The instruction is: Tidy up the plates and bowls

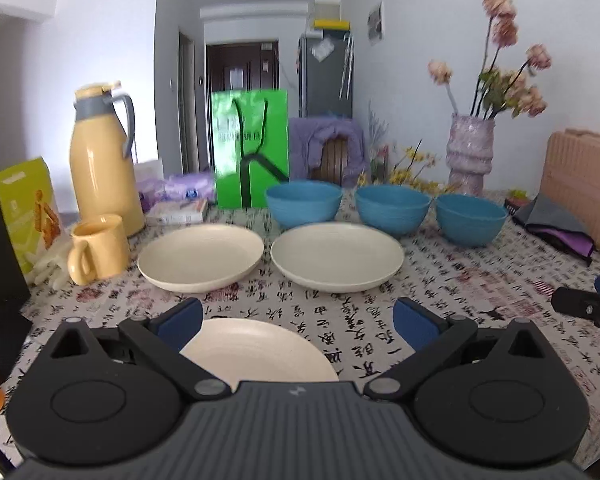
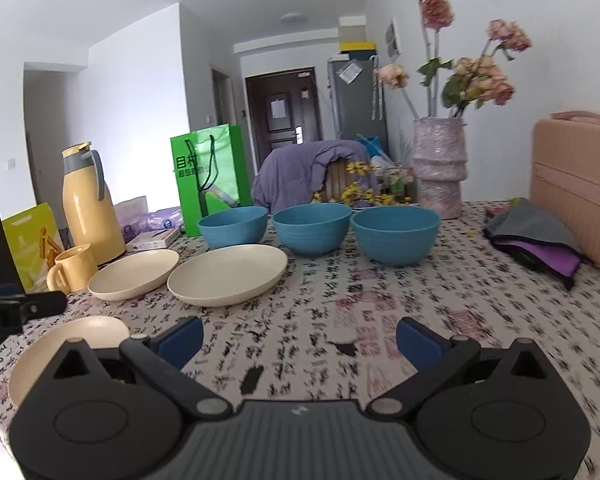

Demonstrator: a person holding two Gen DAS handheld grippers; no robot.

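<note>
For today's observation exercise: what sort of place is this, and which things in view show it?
Probably a home dining area in an apartment: a table with a printed tablecloth set with blue bowls and cream plates, a fridge and entrance door behind.

Three cream plates, three blue bowls

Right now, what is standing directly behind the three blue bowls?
Behind the three blue bowls stand a green paper bag, a chair draped in purple cloth and yellow flowers. The bowls cover the bag's bottom edge and the table right behind them.
</note>
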